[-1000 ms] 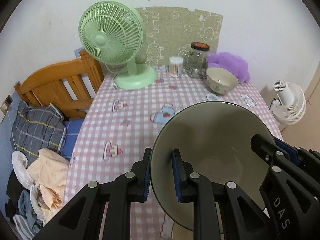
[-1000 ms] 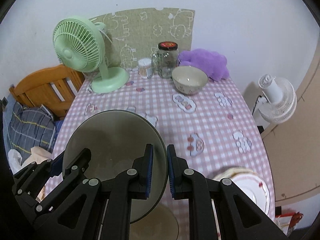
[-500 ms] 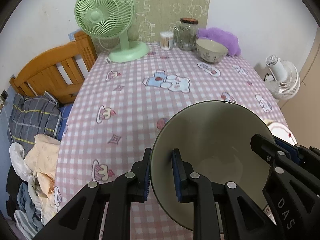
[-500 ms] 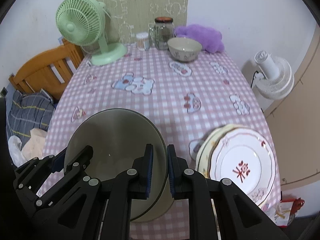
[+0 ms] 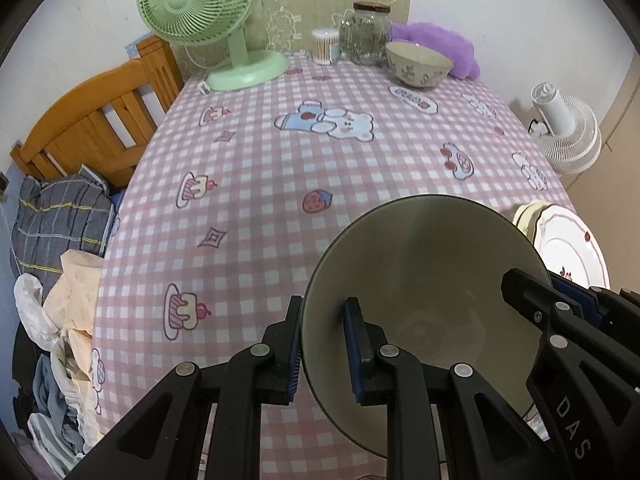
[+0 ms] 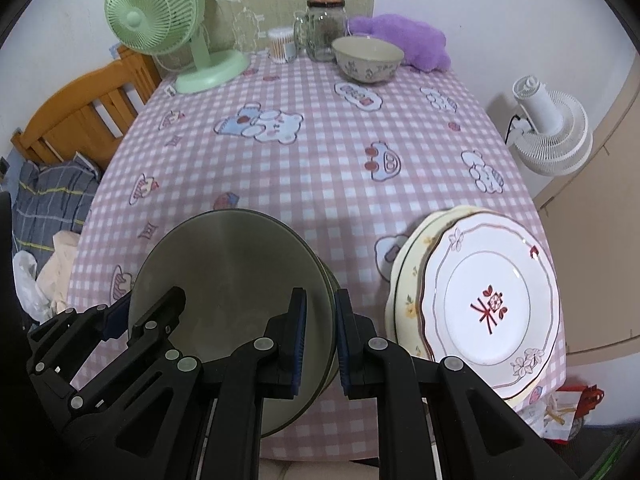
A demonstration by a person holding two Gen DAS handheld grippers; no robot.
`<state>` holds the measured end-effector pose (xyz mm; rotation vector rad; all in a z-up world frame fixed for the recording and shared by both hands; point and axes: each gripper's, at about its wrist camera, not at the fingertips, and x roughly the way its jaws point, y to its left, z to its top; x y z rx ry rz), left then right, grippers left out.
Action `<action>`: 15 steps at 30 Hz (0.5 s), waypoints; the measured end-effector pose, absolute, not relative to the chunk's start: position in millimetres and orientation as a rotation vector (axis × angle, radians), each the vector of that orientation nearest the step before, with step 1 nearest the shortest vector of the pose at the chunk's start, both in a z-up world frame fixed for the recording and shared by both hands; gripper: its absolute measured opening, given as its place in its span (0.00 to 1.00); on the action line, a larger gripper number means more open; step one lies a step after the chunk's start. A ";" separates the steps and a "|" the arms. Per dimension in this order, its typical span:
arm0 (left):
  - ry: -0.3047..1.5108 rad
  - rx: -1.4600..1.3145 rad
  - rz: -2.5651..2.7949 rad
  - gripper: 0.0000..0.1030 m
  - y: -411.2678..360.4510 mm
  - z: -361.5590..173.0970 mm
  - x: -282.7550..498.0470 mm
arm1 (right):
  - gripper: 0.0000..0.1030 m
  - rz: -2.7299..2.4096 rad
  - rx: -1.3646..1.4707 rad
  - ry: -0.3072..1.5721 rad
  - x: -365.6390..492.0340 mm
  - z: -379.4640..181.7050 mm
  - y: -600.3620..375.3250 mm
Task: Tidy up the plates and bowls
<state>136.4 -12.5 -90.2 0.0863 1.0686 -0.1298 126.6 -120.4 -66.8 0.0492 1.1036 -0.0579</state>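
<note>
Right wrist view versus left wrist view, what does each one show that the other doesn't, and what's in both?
Only the right wrist view shows the whole top plate with its red motif and the red packaging below the table's edge. Only the left wrist view shows the clothes pile reaching down to the floor. Both show the olive bowl clamped at opposite rims by the left gripper and right gripper, plus the green fan and patterned bowl.

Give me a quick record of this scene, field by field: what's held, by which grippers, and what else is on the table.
held item: large grey-green bowl
left gripper: shut on the bowl's left rim
right gripper: shut on the bowl's right rim
plates: stacked plates at the table's right edge
second bowl: small floral bowl at the far end
other items: green fan, glass jar, cotton swab tub
surface: pink checked tablecloth
</note>
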 end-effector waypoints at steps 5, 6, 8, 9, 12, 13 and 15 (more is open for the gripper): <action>1.078 0.107 -0.123 0.16 -17.9 -98.3 139.3 | 0.16 -0.060 0.049 1.138 131.3 -78.4 -124.4; 1.086 0.109 -0.123 0.16 -19.0 -100.2 140.5 | 0.16 -0.059 0.051 1.145 132.7 -80.9 -125.4; 1.099 0.110 -0.129 0.16 -20.8 -103.1 142.5 | 0.16 -0.060 0.056 1.156 135.0 -85.0 -127.8; 1.105 0.111 -0.132 0.16 -22.0 -104.5 143.3 | 0.16 -0.063 0.057 1.161 135.9 -86.9 -129.1; 1.101 0.127 -0.131 0.16 -25.8 -106.0 144.1 | 0.16 -0.066 0.057 1.170 137.3 -90.4 -131.9; 1.100 0.132 -0.131 0.16 -26.5 -106.2 144.4 | 0.16 -0.065 0.061 1.170 137.7 -90.8 -133.0; 1.096 0.141 -0.128 0.16 -27.5 -106.6 143.9 | 0.16 -0.066 0.061 1.171 137.8 -91.7 -133.3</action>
